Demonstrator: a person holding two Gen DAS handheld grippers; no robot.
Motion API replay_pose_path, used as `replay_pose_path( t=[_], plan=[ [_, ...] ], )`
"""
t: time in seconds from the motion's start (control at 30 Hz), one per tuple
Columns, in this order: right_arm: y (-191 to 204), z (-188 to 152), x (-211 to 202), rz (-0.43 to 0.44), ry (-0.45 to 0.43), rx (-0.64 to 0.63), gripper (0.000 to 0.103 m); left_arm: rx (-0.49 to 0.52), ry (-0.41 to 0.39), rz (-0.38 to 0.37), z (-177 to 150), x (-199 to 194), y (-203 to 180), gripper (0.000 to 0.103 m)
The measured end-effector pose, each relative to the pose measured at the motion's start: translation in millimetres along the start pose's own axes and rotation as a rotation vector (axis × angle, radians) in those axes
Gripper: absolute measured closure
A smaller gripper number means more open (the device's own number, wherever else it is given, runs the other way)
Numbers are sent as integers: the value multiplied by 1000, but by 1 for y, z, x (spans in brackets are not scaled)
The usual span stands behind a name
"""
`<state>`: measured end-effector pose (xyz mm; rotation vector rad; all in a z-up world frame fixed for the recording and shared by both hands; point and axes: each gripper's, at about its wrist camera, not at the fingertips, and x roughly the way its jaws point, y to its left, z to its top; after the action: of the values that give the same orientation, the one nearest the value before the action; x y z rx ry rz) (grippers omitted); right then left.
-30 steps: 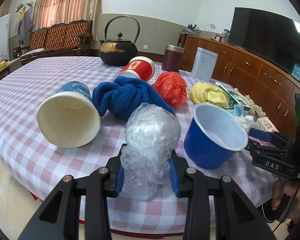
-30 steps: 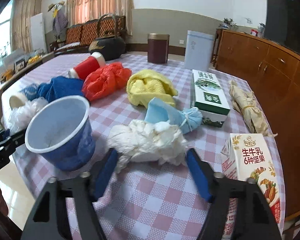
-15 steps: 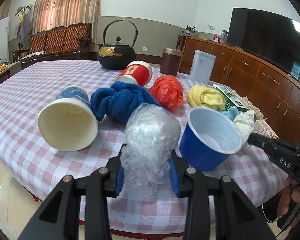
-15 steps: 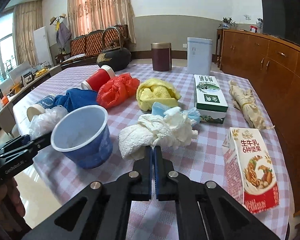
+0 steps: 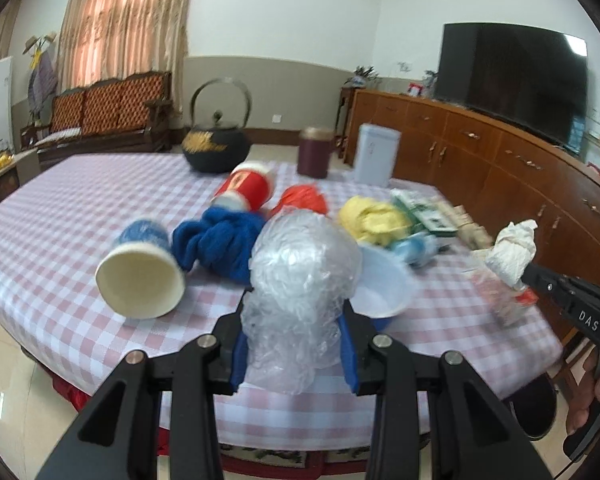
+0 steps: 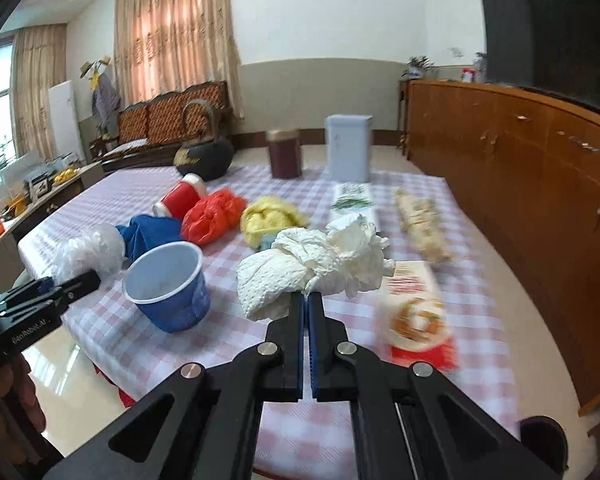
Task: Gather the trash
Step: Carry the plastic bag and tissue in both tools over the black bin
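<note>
My left gripper [image 5: 294,326] is shut on a crumpled clear plastic wad [image 5: 300,276], held above the near edge of the checked table [image 5: 60,216]. My right gripper [image 6: 305,300] is shut on a wad of white tissue paper [image 6: 312,268], lifted off the cloth; it also shows at the right of the left wrist view as tissue [image 5: 514,250]. A blue plastic cup [image 6: 168,288] stands upright between the two grippers. A cream paper cup [image 5: 140,276] lies on its side to the left.
On the table lie a blue cloth [image 5: 216,240], a red cup [image 5: 246,190], a red bag [image 6: 212,220], a yellow cloth [image 6: 270,218], a green box [image 6: 352,200], a milk carton [image 6: 414,312], a wrapped bundle [image 6: 420,224], a kettle [image 5: 216,148] and two canisters. A wooden sideboard [image 6: 540,160] runs along the right.
My right gripper closed on the white tissue and lifted it up off the table. Both grippers rose and drew back from the table; the left one kept its hold on the plastic wad.
</note>
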<state>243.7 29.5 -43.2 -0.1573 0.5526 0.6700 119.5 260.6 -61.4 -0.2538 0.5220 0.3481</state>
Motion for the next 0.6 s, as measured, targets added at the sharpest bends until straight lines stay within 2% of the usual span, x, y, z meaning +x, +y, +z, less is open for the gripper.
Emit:
replay_pose_path(
  t=[0.3, 0.6],
  plan=[
    [-61, -24, -88, -142, -33, 103, 101, 93, -6, -132, 0, -35, -69, 67],
    [-112, -54, -148, -261, -36, 173, 101, 174, 19, -284, -16, -50, -143, 70]
  ],
)
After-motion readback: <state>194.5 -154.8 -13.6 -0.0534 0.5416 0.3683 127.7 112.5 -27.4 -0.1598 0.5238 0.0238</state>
